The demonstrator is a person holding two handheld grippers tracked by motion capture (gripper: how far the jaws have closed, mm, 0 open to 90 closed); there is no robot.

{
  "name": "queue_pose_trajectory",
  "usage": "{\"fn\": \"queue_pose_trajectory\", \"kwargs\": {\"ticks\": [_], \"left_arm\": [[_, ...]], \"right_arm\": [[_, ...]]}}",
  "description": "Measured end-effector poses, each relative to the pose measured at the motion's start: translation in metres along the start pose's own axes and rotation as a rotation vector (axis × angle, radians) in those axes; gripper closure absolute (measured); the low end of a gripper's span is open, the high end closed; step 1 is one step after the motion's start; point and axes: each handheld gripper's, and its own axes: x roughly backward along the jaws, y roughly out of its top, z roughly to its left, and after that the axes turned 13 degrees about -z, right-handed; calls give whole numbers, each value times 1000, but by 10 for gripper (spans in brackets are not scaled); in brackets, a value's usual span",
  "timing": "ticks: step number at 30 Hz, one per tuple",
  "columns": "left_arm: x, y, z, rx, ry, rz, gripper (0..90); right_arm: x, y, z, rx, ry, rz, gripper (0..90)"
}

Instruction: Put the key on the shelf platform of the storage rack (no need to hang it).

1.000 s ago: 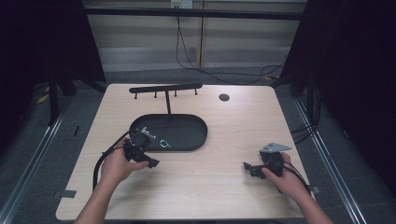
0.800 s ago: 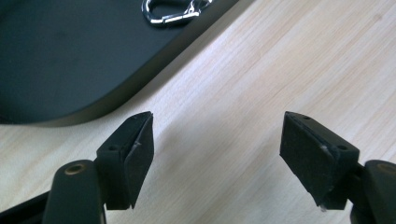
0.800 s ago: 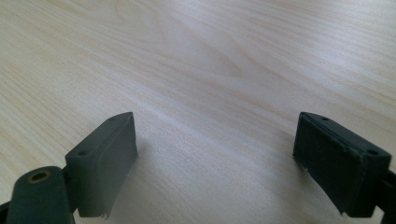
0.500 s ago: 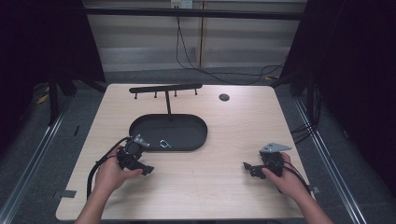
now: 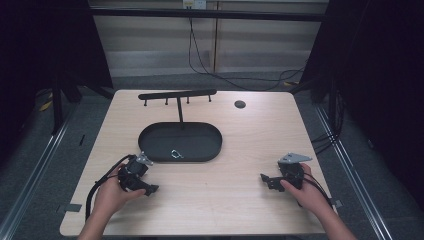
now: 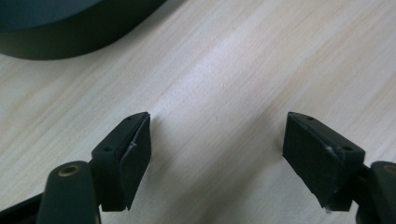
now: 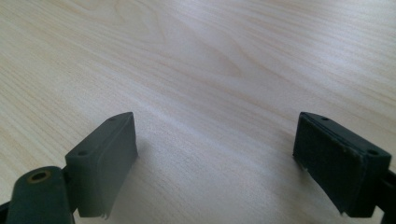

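Left side first. My left gripper [image 5: 145, 186] rests low over the table [image 5: 215, 200], just short of the near-left rim of the black oval tray [image 5: 210, 150]. In the left gripper view its jaws stand wide apart with bare wood between them, nothing held, and the tray's dark wall [image 6: 70, 37] curves across the upper left corner.

Moving right: a small silvery metal piece [image 5: 176, 154], wiry, maybe a clip or ring, too small to call, lies on the tray floor near the front rim, a little left of centre. Behind it a thin post rises from the tray's back edge to a black crossbar with pegs [image 5: 177, 95]. A dark round disc [image 5: 240, 104] sits alone toward the far right of the table.

Far right: my right gripper [image 5: 267, 181] sits near the front edge, well apart from the tray. Jaws spread wide there too, empty, plain wood ahead [image 7: 210, 154].

The relation that matters: the piece lies ahead and to the right of the left gripper, just over the rim. Left is clearly the nearer hand. I cannot read the piece's long axis. I'd judge the reach goes up over the rim, then down.
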Motion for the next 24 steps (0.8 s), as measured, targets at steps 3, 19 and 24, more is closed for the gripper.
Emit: {"fn": "queue_pose_trajectory", "kwargs": {"ticks": [3,19,24], "left_arm": [[1,-5,0,25,7,-29,217],[5,-27,2,-2,-9,-176,142],[5,-32,1,0,-2,-217,125]], "right_arm": [[0,0,0,0,0,0,129],[0,0,0,0,0,0,129],[0,0,0,0,0,0,129]]}}
